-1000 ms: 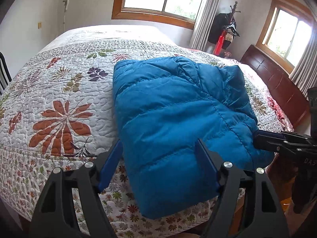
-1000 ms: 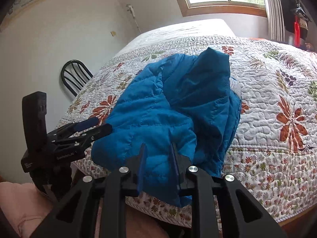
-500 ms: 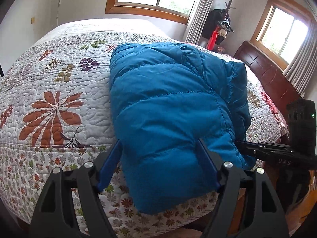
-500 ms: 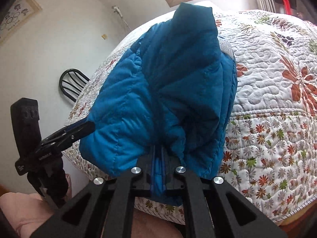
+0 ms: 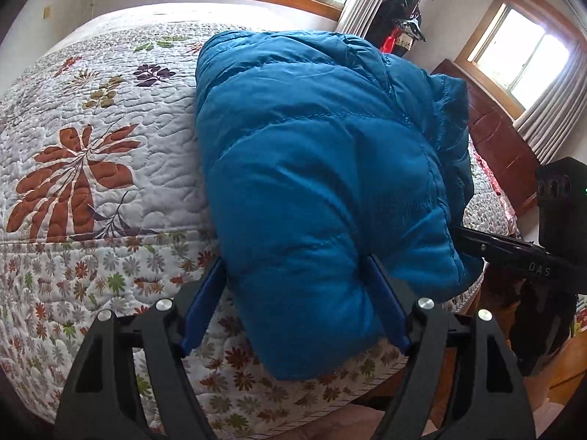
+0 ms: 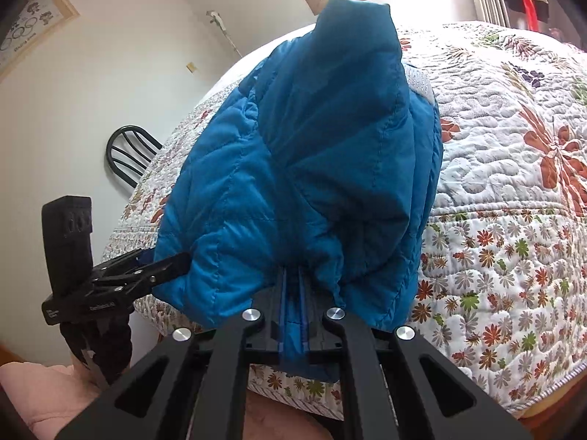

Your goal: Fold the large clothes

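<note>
A blue puffer jacket (image 5: 323, 154) lies folded on the bed, its near end hanging over the bed's front edge. My left gripper (image 5: 297, 293) is open, its jaws standing either side of the jacket's near end without pinching it. My right gripper (image 6: 293, 286) is shut on the jacket's (image 6: 312, 168) near edge, with fabric bunched between the jaws and lifted. The right gripper also shows in the left wrist view (image 5: 473, 242) at the jacket's right side. The left gripper shows in the right wrist view (image 6: 172, 262) at the jacket's left edge.
The bed has a floral quilt (image 5: 91, 154) that drapes over its front edge (image 6: 495, 293). A dark chair (image 6: 128, 154) stands by the wall on the left. A wooden footboard (image 5: 502, 154) and a coat rack (image 5: 403, 33) are at the far right.
My right gripper has closed on the jacket's near edge and lifted it. Both grippers have moved closer to the jacket. The left gripper has stayed open.
</note>
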Tool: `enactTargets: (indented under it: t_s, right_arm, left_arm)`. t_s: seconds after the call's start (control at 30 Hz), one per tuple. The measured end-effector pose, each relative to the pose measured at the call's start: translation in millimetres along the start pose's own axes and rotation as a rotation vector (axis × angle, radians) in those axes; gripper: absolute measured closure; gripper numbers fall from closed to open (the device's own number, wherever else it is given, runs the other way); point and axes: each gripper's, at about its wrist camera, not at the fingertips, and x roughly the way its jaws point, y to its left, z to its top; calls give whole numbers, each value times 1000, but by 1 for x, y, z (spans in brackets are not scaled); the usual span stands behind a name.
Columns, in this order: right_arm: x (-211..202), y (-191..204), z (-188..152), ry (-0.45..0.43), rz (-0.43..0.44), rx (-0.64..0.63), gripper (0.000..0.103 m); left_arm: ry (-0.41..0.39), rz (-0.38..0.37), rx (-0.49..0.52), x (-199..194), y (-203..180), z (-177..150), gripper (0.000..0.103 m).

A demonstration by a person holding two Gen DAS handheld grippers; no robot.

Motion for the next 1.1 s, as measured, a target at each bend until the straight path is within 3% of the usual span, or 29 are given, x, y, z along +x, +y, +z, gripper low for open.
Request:
enactTargets:
  t_s: [0.17, 0.3, 0.4, 0.43, 0.47, 0.53, 0.67, 0.77, 0.83, 0.93, 1.03, 1.1]
  right_arm:
    - [3, -2, 1, -2, 12, 16, 99]
    - [-10, -1, 0, -30, 24, -7, 93]
    - [-33, 2, 2, -66, 60, -22, 73]
    - [-40, 3, 3, -83, 75, -29, 60]
    - [-48, 5, 5, -106, 76, -36, 40]
    - [-62, 9, 8, -159, 32, -53, 19]
    - [-57, -8, 22, -147, -23, -17, 14]
    - [-39, -40, 32, -74, 74, 81, 14]
    - [-24, -59, 32, -40, 126, 141, 13]
    - [1, -82, 28, 8, 209, 227, 5]
    - [21, -96, 24, 37, 328, 289, 4]
    - [24, -98, 24, 26, 364, 281, 4]
  left_arm:
    - [12, -8, -6, 10, 3, 2, 27]
    - [34, -109, -55, 1, 16, 11, 28]
    - [57, -216, -129, -4, 37, 21, 29]
    - [49, -233, -146, -7, 44, 25, 29]
    - [33, -235, -150, -10, 50, 29, 28]
    - [8, -236, -158, -12, 59, 37, 25]
    - [36, -302, -200, 4, 79, 55, 21]
    - [86, -417, -225, 25, 86, 68, 20]
    - [115, -478, -237, 39, 87, 74, 14]
    - [147, -511, -244, 61, 87, 81, 10]
    - [175, -557, -270, 81, 85, 87, 8]
    - [170, -558, -259, 85, 80, 90, 8]
